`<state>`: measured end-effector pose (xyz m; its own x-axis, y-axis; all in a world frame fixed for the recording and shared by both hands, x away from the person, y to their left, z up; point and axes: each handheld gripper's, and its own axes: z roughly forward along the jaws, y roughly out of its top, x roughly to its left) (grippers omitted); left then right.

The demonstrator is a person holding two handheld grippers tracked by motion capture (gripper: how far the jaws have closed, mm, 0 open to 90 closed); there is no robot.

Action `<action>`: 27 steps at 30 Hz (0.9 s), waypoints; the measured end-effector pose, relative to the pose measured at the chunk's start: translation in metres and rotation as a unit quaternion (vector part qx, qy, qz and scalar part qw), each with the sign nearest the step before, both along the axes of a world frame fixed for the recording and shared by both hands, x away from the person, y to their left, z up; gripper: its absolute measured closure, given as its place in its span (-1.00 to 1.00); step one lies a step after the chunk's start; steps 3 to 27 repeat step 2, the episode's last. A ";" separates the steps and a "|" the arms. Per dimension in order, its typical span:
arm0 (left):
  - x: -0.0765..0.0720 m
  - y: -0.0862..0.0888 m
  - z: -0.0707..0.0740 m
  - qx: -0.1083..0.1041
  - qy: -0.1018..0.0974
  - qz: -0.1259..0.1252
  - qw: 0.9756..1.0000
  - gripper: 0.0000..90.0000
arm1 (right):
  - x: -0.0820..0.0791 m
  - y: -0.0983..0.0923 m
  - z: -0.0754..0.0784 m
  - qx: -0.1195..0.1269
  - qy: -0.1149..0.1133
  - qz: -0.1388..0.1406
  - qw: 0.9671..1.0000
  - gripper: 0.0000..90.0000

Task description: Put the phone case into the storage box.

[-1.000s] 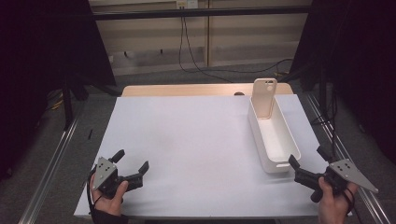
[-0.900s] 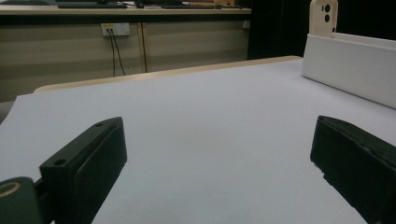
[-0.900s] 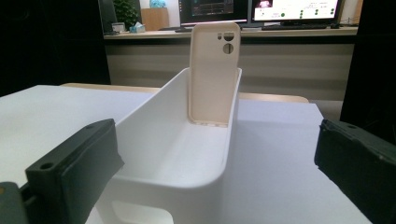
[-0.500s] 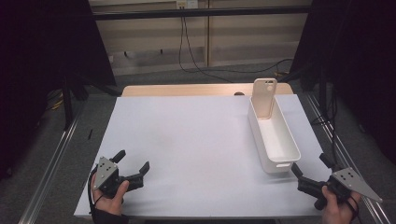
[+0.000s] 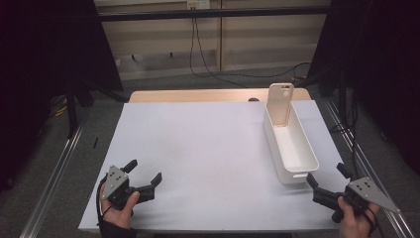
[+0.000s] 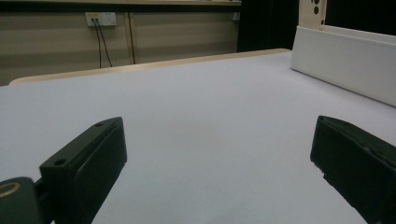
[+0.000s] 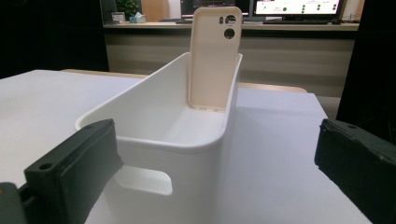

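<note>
The right claw (image 5: 331, 182) has slid back toward the person's edge of the bench (image 5: 208, 148) over the last second and dropped a little lower, its jaws spread wide and gripping nothing. Just ahead of it, near but not touching, stands the long white plastic bin with a cut-out handle (image 5: 289, 144); in the right gripper view that bin (image 7: 177, 154) sits between the jaws' line of sight, handle end facing the claw. At the far end of the bin, well beyond the claw, a beige rubbery phone case (image 5: 281, 103) leans upright against the inner end wall, camera holes at the top (image 7: 215, 56). The left claw (image 5: 144, 174) has hardly stirred; it rests released on the white bench surface, with the bin well off to its right. To my eye the pull-back reads as lining up on the bin's near end, so nothing is grasped yet and the case remains to be dealt with.
</note>
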<state>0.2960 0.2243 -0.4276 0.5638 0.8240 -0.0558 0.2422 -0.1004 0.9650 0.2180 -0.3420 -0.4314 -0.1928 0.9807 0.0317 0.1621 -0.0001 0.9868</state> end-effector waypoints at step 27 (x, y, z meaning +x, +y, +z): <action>0.000 0.000 0.000 0.000 0.000 0.000 1.000 -0.92 | 0.001 0.000 0.000 0.001 -0.001 -0.001 1.000 -1.00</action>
